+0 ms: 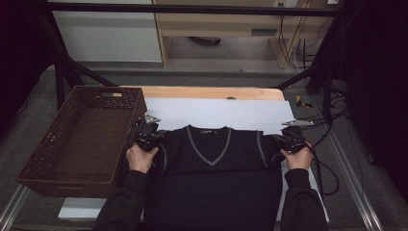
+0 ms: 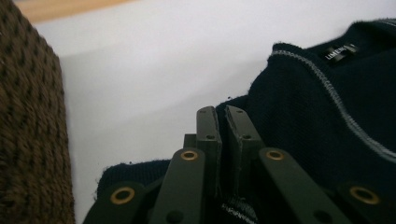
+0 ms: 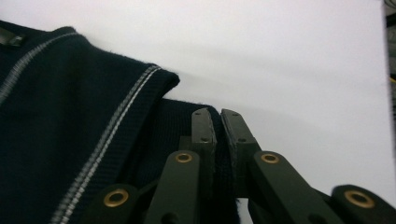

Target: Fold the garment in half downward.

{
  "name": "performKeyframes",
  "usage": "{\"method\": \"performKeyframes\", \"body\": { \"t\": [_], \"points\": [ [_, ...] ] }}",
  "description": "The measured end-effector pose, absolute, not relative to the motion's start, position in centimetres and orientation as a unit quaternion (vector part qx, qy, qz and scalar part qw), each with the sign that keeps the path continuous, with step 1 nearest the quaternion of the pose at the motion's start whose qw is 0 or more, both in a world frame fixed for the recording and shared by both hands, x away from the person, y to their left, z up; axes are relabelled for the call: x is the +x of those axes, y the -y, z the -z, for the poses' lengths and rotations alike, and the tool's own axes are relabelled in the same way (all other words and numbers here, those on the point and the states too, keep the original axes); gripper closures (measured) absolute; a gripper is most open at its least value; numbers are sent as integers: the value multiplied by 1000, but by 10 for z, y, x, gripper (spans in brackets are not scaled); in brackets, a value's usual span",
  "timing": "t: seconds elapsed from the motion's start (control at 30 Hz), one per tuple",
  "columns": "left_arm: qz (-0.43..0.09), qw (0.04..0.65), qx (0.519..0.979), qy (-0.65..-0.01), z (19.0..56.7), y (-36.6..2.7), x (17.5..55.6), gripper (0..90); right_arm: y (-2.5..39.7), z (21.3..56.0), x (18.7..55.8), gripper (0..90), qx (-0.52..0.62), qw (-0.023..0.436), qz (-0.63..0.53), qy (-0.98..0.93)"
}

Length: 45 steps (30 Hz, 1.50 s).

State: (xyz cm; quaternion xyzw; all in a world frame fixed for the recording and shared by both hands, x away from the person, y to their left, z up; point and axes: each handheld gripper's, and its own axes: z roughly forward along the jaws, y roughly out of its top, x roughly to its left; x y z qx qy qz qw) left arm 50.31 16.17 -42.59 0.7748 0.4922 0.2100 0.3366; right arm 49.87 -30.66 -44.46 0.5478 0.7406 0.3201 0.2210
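So, quick notes on getting this fold step right:

sweater: dark V-neck sweater (image 1: 211, 159) lies flat on the white sheet (image 1: 226, 113), neck away from the person, hem toward them, one shoulder at each gripper.

left gripper: left gripper (image 2: 223, 114) is clamped on the knit at its shoulder, a thin layer of fabric squeezed between the two jaws.

right gripper: right gripper (image 3: 217, 115) is the same deal, jaws pinched tight on the sleeve edge just outside the grey stripe (image 3: 116, 121).

basket: wicker basket (image 1: 82, 137) sits right beside the left fingers, so I'd watch the swing on that side.

how to do it: my guess is lift both shoulders together, level, same speed, or the fold goes crooked.

risk: thin bites like these could slip if you yank.
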Motion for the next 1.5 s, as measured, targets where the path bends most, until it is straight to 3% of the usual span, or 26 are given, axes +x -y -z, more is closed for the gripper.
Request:
{"method": "performKeyframes", "body": {
  "t": [0.3, 0.43, 0.53, 0.63, 0.73, 0.87, 0.97, 1.5],
  "points": [
    [-185, 322, 770, -518, 454, -165, 520, 814, 304, 456, 510, 837, 547, 224, -307, -746],
    [-202, 324, 771, -510, 451, -165, 515, 722, 303, 461, 511, 786, 544, 223, -301, -750],
    [-215, 332, 766, -507, 443, -167, 509, 505, 304, 458, 507, 587, 547, 223, -316, -743],
    [-219, 349, 763, -499, 439, -168, 502, 414, 306, 452, 502, 448, 546, 213, -351, -730],
    [-203, 357, 771, -487, 442, -170, 498, 381, 305, 447, 493, 320, 535, 196, -381, -728],
    [-185, 345, 774, -498, 454, -174, 501, 384, 301, 443, 481, 221, 517, 173, -408, -732],
    [-176, 342, 776, -500, 461, -174, 504, 463, 300, 441, 474, 195, 501, 169, -421, -737],
    [-146, 348, 781, -497, 464, -174, 504, 816, 295, 449, 494, 205, 506, 165, -415, -738]
  ]
}}
